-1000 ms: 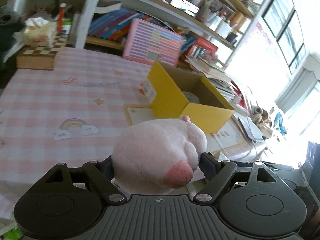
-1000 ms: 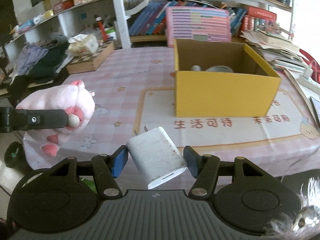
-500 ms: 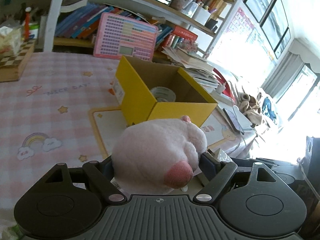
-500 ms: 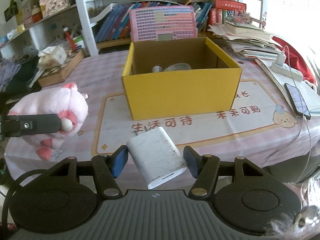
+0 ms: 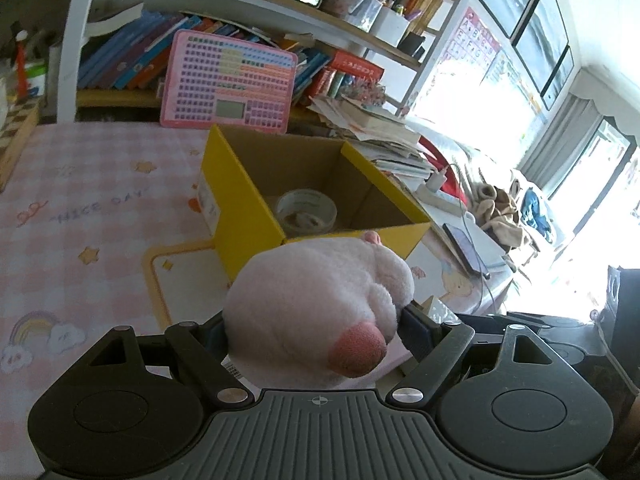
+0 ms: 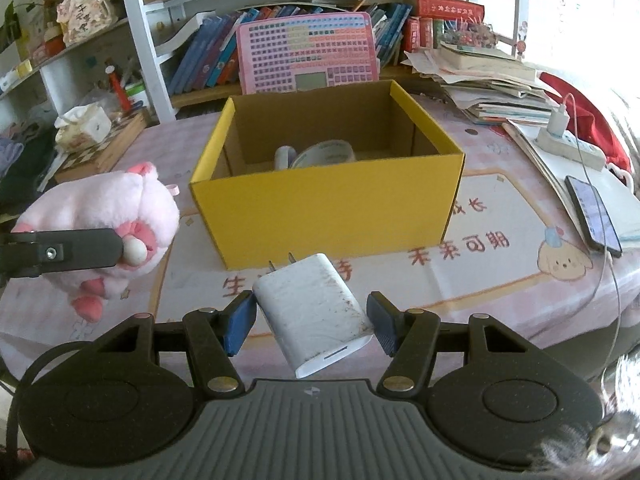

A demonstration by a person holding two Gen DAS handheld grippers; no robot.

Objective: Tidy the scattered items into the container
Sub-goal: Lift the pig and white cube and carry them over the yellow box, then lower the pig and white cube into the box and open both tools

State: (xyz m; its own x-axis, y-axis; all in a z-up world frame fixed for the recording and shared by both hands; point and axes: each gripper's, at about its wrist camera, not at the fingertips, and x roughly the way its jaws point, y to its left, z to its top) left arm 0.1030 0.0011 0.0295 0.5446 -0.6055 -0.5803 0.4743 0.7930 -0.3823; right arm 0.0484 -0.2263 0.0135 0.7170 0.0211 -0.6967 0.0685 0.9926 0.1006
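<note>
A pink plush toy [image 5: 316, 304] is clamped between the wide-set fingers of the left hand-held gripper [image 5: 316, 324] and is held above the counter [image 5: 80, 216], just in front of the near corner of the yellow box [image 5: 244, 216]. In the right wrist view the same toy is seen to the left of the box, off the surface. A white charger plug [image 6: 314, 312] is pinched at a tilt between the blue pads of the right hand-held gripper [image 6: 312, 324], its prongs pointed toward the box's front wall. The box is open at the top and stands on a printed mat [image 6: 500, 248] over the pink checked cloth; a roll of tape [image 6: 324, 154] is seen lying inside it. A pink keyboard toy [image 6: 308, 56] is propped behind the box against the bookshelf [image 6: 144, 40]. A phone [image 6: 592, 210] on a cable lies to the right.
</note>
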